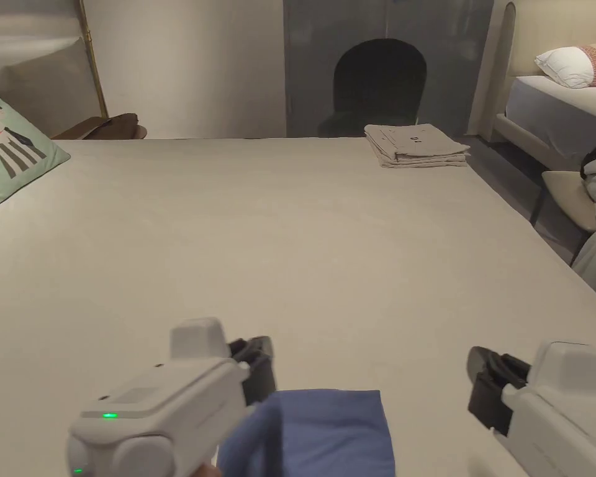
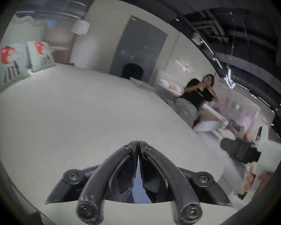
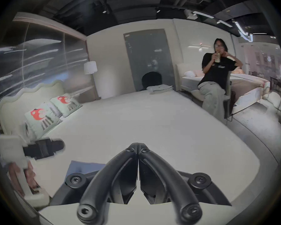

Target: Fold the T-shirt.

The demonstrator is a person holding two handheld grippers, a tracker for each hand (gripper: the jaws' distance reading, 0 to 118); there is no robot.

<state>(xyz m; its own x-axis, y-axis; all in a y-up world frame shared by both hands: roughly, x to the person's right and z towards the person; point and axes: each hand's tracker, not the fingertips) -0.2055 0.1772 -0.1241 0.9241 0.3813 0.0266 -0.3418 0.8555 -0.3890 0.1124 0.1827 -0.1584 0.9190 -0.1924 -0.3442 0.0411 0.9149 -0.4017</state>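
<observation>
Big pale bed (image 1: 303,248) carries everything, sheet flat and smooth. Blue T-shirt (image 1: 328,435) lies at the bed's near edge, about the middle, folded down to a small rectangle; its left part is bunched up toward my left gripper (image 1: 256,366). In the left gripper view my own jaws meet at the tips with a thin sliver of blue cloth (image 2: 137,179) pinched in the slot between them, so that one is clamped on the T-shirt. My right gripper (image 1: 483,372) is to the right of the T-shirt at the near edge, apart from it; in the right gripper view its jaws are pressed together with nothing between them, and the blue T-shirt corner (image 3: 84,166) lies flat on the bed to the left behind them. That view also catches my left gripper (image 3: 58,145) off to the left, blurred. Pile of folded beige clothes (image 1: 415,146) sits at the far edge, toward the far right corner. Green printed pillow (image 1: 8,146) is at the left edge; the right gripper view has two of them (image 3: 40,118) by the headboard. A person (image 3: 216,76) sits on a chair past the bed's right edge, a hand raised to the mouth.
</observation>
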